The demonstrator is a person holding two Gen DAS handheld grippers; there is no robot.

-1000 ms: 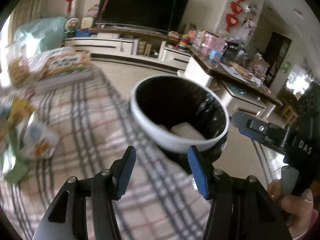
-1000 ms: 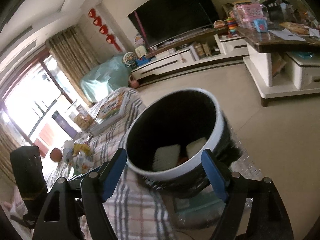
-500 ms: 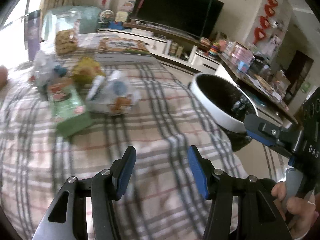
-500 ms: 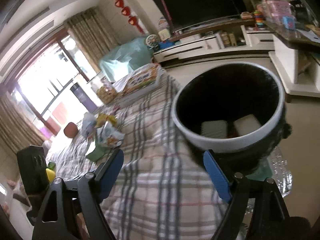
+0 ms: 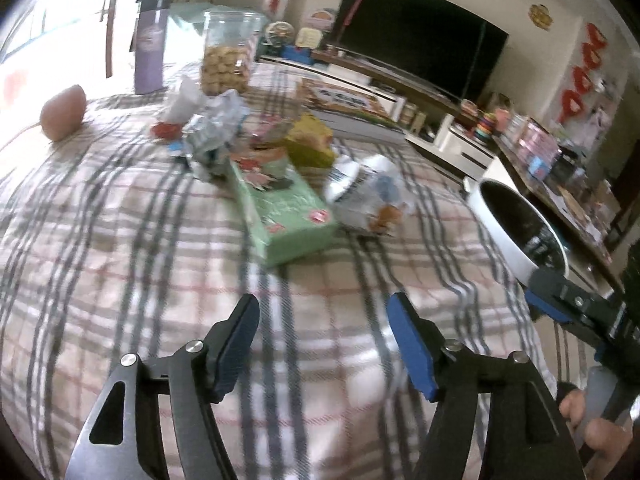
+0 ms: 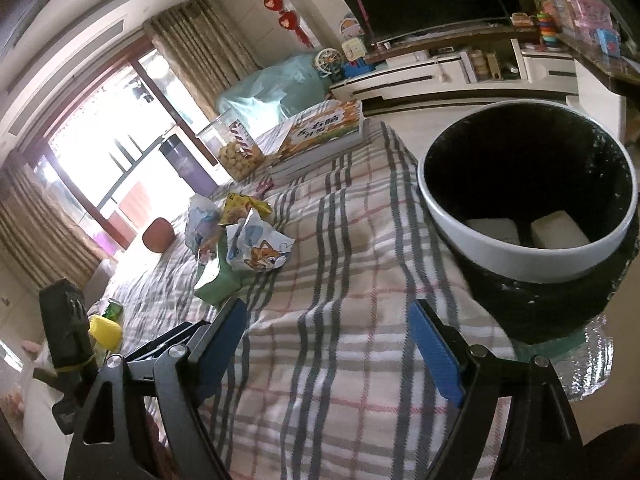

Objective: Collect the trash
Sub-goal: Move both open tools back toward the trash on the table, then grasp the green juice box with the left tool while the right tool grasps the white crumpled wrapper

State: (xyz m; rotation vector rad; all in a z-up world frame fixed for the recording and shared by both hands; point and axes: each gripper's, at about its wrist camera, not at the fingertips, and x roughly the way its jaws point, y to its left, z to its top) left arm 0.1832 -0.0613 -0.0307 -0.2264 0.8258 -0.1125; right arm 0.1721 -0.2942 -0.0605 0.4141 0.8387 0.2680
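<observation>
Plaid cloth (image 5: 120, 240) in pink, grey and white is covering the table, and the trash is lying on it in a loose cluster toward the far side. A green carton (image 5: 282, 210) is lying flat nearest the left gripper (image 5: 324, 340), with a crumpled white wrapper bearing a fox picture (image 6: 258, 250) touching its right end. Behind these, a yellow packet (image 5: 310, 146) and a silver-blue crumpled wrapper (image 5: 218, 134) are sitting close together.

The left gripper is hovering above bare cloth, short of the carton, its blue pads (image 5: 412, 352) standing wide apart with nothing between them. The right gripper (image 6: 328, 344) is likewise spread and carrying nothing, held over the near part of the table.

A white-rimmed bin lined with a black bag (image 6: 528, 196) is standing at the table's right edge; two pale blocks (image 6: 492, 230) are lying at its bottom.

A jar of biscuits (image 5: 230, 58), a purple flask (image 5: 150, 60) and a large picture book (image 6: 324, 128) are standing at the far end. A television (image 5: 416, 36) is hanging on the wall beyond.
</observation>
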